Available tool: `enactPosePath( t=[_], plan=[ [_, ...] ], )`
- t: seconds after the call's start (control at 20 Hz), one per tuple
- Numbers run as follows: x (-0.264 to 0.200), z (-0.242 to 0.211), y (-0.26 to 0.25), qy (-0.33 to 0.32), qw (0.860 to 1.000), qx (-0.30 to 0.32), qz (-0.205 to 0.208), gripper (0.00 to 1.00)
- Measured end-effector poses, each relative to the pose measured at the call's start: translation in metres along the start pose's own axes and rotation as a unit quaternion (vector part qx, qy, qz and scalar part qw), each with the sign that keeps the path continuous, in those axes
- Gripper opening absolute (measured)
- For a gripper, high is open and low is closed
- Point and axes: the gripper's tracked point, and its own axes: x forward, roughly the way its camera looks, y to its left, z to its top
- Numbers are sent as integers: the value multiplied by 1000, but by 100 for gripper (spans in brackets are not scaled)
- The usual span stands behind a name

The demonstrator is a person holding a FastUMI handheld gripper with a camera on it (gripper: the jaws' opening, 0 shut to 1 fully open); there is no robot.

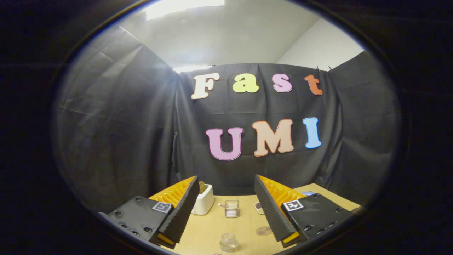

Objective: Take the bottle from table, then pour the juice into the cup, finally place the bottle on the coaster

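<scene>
- Black cloth hangs as the booth's wall (pixel 247 170) behind a pale wooden table (pixel 208 230), with a white ceiling and a bright light panel above.
- The gripper (pixel 226 212) is held high and level over the near part of the table, its two fingers spread wide apart with nothing between them; it grips nothing.
- Between and just below the fingertips stands a small clear glass jar (pixel 228 242), which may be the cup to be filled; it appears upright with its mouth upward, though it is partly cut off at the bottom.
- Beyond the fingers, mid-table, stands a small clear container (pixel 232 208) with a white stick or straw leaning out to its left; whether this is the bottle cannot be told at this size. If it is, its long axis stands vertical, top up.
- A white toaster-like box (pixel 204 200) sits just ahead of the left finger, near the wall.
- A round brownish disc (pixel 263 231), likely the coaster, lies flat beside the right finger; another small round item (pixel 259 207) lies a little beyond it.
- Judged from this, the task is at its very start: nothing is taken yet, and the approach to the bottle is in hand.
- The next move calls for lowering and advancing the open fingers so they straddle the upright body from the sides, then closing squarely on it without tipping it.
</scene>
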Motion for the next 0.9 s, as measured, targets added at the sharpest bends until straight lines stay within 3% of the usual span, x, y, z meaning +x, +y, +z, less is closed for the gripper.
enactPosePath(
  t=[0.35,0.9],
  plan=[
    [0,-47,-11,35,999,18,-20,98],
    [-9,-194,-15,176,984,8,-28,98]
  ],
)
